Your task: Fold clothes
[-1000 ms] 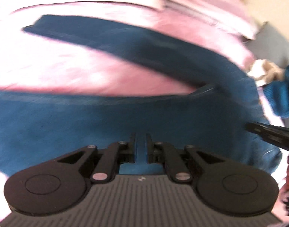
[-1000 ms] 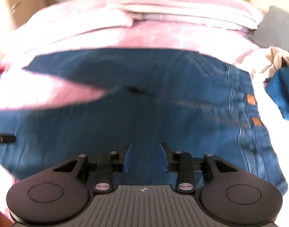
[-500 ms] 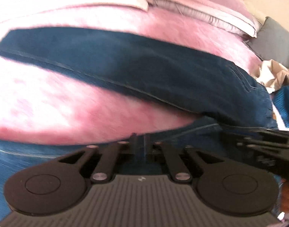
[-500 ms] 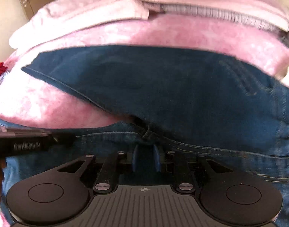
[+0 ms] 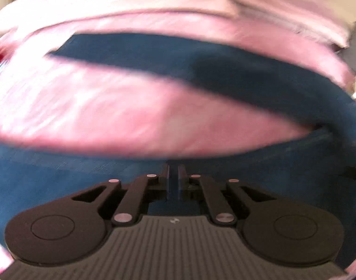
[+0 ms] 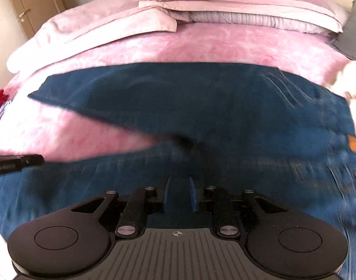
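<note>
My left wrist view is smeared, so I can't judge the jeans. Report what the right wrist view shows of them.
Observer: Two orange labels sit on the jeans near the waist, at the picture's right edge.
Operator: Now report the right tool.
Observer: The right tool has its pads apart above the near leg, with denim showing in the gap. I cannot tell whether they press on it.
Operator: Locate my left tool from that side.
Observer: The left tool comes in from the left edge, with its tip where the near leg's upper edge meets the pink blanket.
</note>
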